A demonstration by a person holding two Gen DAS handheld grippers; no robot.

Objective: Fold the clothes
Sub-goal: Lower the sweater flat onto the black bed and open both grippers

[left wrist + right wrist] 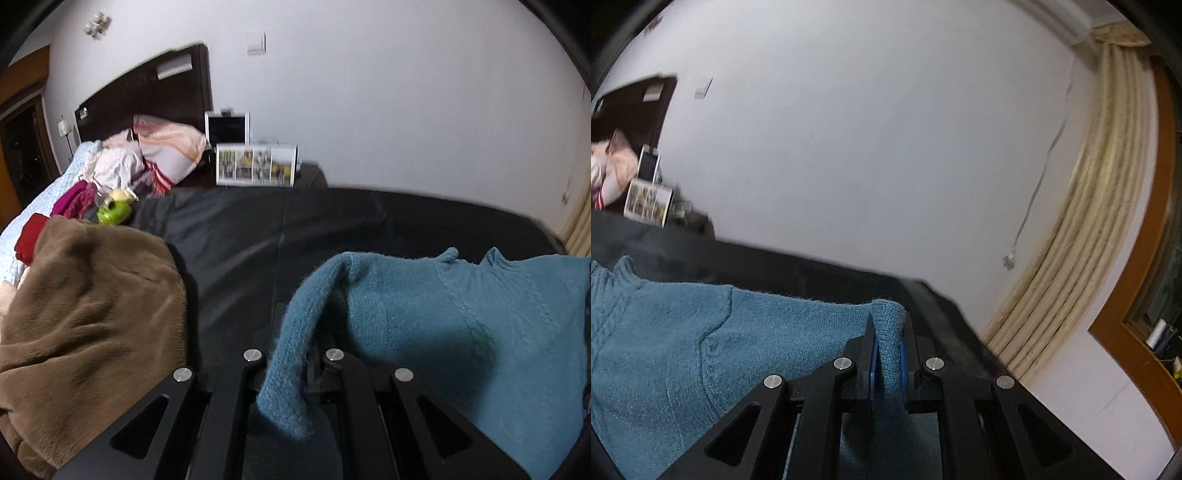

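Observation:
A teal knitted sweater (461, 314) lies spread on a black surface (240, 240), collar toward the far edge. My left gripper (293, 332) is shut on its left sleeve, which drapes from the shoulder down between the fingers with the cuff hanging toward the camera. In the right wrist view the sweater (683, 332) stretches left, and my right gripper (888, 332) is shut on a fold of its right sleeve, pinched between the blue pads and held near the surface's right edge.
A brown fleece garment (85, 314) lies heaped at the left. Beyond it a bed holds clothes, a pillow (170, 147) and a green toy (114, 210). A photo frame (256, 164) stands at the back. Cream curtains (1089, 221) hang at the right.

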